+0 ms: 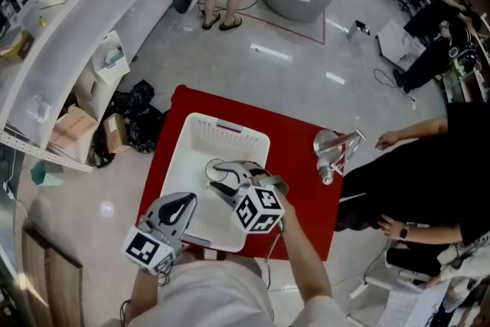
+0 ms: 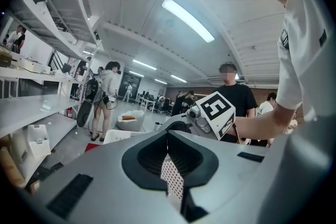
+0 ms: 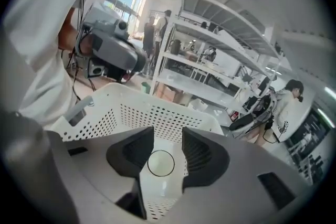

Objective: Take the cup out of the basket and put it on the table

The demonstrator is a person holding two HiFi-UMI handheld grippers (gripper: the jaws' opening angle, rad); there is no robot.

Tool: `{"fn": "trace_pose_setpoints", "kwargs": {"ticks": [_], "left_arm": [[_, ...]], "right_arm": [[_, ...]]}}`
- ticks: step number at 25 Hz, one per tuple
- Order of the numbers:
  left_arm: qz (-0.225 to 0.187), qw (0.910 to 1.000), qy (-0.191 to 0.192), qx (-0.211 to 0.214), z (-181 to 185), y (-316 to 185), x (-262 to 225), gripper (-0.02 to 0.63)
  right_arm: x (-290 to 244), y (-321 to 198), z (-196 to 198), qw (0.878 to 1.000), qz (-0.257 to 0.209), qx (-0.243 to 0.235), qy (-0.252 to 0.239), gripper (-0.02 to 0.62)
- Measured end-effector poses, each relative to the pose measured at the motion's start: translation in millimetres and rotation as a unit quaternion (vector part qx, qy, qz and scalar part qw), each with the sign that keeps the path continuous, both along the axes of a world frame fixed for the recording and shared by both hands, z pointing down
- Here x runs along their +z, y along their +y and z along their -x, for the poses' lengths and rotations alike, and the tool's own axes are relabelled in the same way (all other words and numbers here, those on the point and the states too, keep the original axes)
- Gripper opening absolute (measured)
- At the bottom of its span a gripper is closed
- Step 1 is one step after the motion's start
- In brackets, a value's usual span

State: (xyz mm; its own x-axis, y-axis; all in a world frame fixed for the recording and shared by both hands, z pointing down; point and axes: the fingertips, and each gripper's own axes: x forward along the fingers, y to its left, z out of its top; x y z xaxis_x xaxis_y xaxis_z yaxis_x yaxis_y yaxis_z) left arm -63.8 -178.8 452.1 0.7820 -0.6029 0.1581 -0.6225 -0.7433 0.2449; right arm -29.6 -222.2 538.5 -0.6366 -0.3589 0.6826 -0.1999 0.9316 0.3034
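Note:
A white perforated basket point(image 1: 200, 121) stands on the red table point(image 1: 297, 135). Inside it, towards the right, stands a white cup point(image 1: 217, 167) with a dark rim line. My right gripper point(image 1: 227, 180) reaches down into the basket over the cup, jaws open. In the right gripper view the cup's round mouth point(image 3: 160, 162) shows in the gap between the parted fingers point(image 3: 137, 148), which do not touch it, with the basket wall point(image 3: 152, 113) behind. My left gripper point(image 1: 188, 201) sits at the basket's near left, shut on a strip of the basket's perforated wall point(image 2: 172, 178).
A silver metal object point(image 1: 334, 151) lies on the table's right side. A person in black sits at the right, one hand point(image 1: 381, 140) by the table edge. Shelving point(image 1: 69, 50), boxes and black bags point(image 1: 139, 115) stand at the left.

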Motion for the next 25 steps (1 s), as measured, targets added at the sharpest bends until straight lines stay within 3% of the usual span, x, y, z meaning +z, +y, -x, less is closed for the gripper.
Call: {"fn": "trace_pose_setpoints", "kwargs": {"ticks": [5,11,25], "left_arm": [[0.004,1.0000,0.002,-0.004,3,-2,2,0.011],[0.009,0.9999,0.004,-0.013,10,-6,6,0.011],[0.015,0.9996,0.005,-0.022,13,-12,12,0.011]], "right_arm": [[37,-7,1,0.994,0.027,-0.067,0.086,0.210],[74,-10,5,0.972,0.054,-0.138,0.180,0.274],[145,-15,-8,0.929,0.079,-0.200,0.303,0.391]]}}
